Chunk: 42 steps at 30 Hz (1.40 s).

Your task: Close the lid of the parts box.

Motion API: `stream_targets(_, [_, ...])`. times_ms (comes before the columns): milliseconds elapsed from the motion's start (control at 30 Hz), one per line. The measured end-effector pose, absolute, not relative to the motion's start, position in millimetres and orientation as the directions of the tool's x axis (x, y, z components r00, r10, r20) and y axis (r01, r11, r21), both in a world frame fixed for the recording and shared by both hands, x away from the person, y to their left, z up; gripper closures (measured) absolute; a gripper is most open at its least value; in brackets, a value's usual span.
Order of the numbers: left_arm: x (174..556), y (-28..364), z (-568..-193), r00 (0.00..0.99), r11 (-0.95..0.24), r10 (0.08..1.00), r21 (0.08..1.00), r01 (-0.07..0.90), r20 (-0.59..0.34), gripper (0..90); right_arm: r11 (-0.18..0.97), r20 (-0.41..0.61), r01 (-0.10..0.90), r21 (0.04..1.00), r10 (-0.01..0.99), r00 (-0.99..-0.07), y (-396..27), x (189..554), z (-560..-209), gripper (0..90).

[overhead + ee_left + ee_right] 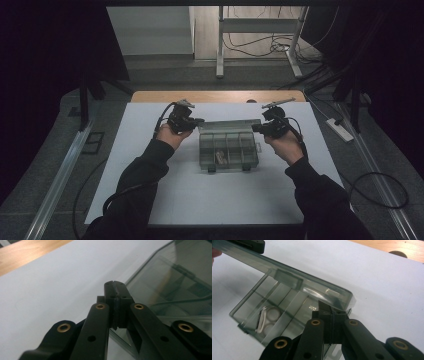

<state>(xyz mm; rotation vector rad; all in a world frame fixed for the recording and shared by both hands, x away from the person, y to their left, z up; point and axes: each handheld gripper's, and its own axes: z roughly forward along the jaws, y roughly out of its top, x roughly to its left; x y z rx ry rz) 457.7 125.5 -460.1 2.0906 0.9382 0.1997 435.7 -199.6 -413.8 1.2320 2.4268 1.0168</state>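
At the left of the high view the left gripper [199, 120] is held in a dark-sleeved hand above the white board [150, 165], pointing inward at the left end of the raised lid [227, 125] of a smoky clear plastic compartment box [228, 151]. In the left gripper view its two black jaws are pressed fully together, with only a hairline seam between the pads; the tips [115, 288] lie right at the edge of the tinted lid [175, 282], but whether they pinch that edge or merely rest against it cannot be told from here. The box stands near the middle of the board, hinge side away from the person, its lid lifted partway and hanging over the tray. The tray is split into narrow compartments, and one toward the left holds some small pale rings [268, 320], seen blurred through the plastic in the right gripper view and as a light patch [220, 157] in the high view. At the right of the high view the right gripper [256, 128] comes in from the other side, level with the lid's right end. Its own view shows the jaws closed just as tightly, their tips [325, 308] tucked under the rounded corner of the lid [307, 287] and touching its underside; no gap shows between the pads. At the far end of the lid in that view, the dark tip of the other gripper [249, 244] rests on its top edge.
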Motion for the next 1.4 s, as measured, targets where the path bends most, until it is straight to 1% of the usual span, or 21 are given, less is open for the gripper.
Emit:
stream_targets(233, [441,128,-453,0.719,-0.385,0.671,0.745,0.545,-0.18,89.1,0.423,0.1,0.614,0.666,0.765,-0.636,-202,422,-413,89.4])
stream_targets(733, [398,131,-445,0.754,-0.414,0.634,0.748,0.519,-0.171,89.0,0.476,0.115,0.624,0.62,0.731,-0.672,-206,393,-430,89.4])
stream_targets(967, [382,128,-450,0.755,-0.409,0.625,0.74,0.533,-0.198,89.0,0.506,0.112,0.622,0.598,0.715,-0.69,-203,385,-438,89.4])
stream_targets(1400, [370,114,-462,0.746,-0.42,0.63,0.714,0.56,-0.215,89.0,0.543,0.127,0.619,0.567,0.685,-0.717,-200,372,-447,89.4])
